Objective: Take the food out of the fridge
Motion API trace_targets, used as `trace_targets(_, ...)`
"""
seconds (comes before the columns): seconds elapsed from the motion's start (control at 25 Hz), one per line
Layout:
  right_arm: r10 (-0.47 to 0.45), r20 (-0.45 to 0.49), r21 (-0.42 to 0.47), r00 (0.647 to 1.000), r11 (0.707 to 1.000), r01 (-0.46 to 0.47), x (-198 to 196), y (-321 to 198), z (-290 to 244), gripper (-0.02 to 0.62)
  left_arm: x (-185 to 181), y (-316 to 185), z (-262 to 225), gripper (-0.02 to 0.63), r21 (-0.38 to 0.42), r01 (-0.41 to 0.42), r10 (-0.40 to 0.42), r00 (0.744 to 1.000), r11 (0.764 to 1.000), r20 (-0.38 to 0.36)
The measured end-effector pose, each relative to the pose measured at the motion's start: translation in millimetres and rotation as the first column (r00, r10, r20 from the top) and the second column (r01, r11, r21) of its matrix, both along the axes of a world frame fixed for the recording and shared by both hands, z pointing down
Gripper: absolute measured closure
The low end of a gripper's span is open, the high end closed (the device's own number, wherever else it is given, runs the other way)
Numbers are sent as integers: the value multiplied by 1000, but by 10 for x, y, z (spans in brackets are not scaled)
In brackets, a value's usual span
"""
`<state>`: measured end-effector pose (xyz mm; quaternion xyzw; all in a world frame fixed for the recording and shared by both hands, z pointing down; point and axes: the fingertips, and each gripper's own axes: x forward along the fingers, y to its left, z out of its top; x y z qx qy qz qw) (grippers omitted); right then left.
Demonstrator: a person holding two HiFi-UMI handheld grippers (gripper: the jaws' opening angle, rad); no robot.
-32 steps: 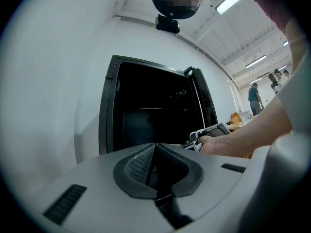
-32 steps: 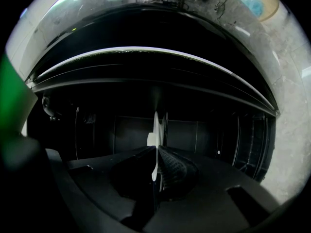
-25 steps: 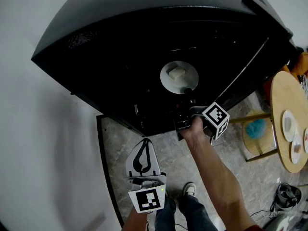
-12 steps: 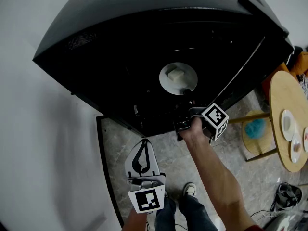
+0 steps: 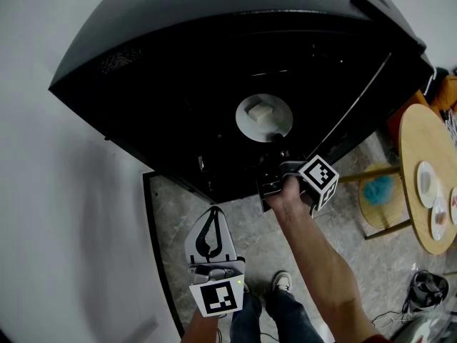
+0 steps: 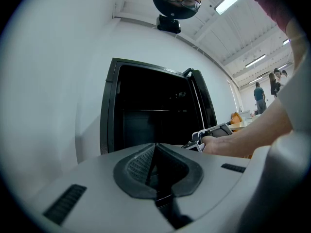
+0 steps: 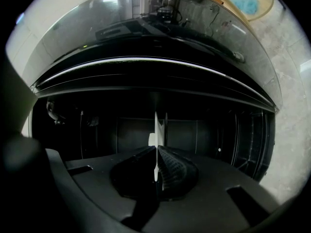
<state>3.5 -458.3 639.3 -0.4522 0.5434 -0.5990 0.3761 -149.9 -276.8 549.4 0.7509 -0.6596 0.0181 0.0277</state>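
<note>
**Ana:** Two big things first. What stands round the jaws?

**Ben:** Ahead of the right gripper's [image 5: 277, 136] jaws is the black fridge [image 5: 178, 84], open, its inside dark. The jaws reach in past its front edge. Well off to the right of those jaws is a round wooden bench [image 5: 421, 213] with a few small plates [image 5: 427, 184] on it. Grey stone floor [image 5: 285, 249] lies below both grippers.

**Ana:** And the left gripper?

**Ben:** The left gripper [image 5: 211, 224] hangs low, outside the fridge, behind and to the left of the right jaws and well apart from them. Its own view shows the left gripper's [image 6: 154, 164] jaws pressed together with nothing between them. They point toward the fridge's [image 6: 146, 115] open front.

**Ana:** What are the right jaws doing?

**Ben:** They are clamped on the near rim of a white plate [image 5: 250, 123]. In the right gripper view the plate [image 7: 156, 130] shows edge-on as a thin white line that runs straight up from between the two pads of the right gripper [image 7: 157, 166]. Both pads are tight against it.

**Ana:** So where is the food?

**Ben:** The food [image 5: 261, 111] is a pale block lying on the plate near its middle, just beyond the right jaws' tips and inside the fridge. What kind of food it is I cannot tell.

**Ana:** Who holds the right gripper?

**Ben:** A bare forearm [image 5: 321, 256] runs back from it toward the bottom of the head view.
</note>
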Motion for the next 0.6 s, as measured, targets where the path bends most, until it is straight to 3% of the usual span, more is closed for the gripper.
trace_targets(0.6, -19, -6, 32, 1000, 999, 19, -15, 96, -103, 566, 28, -11, -30, 592, 8, -6, 6, 1000, 1000, -3)
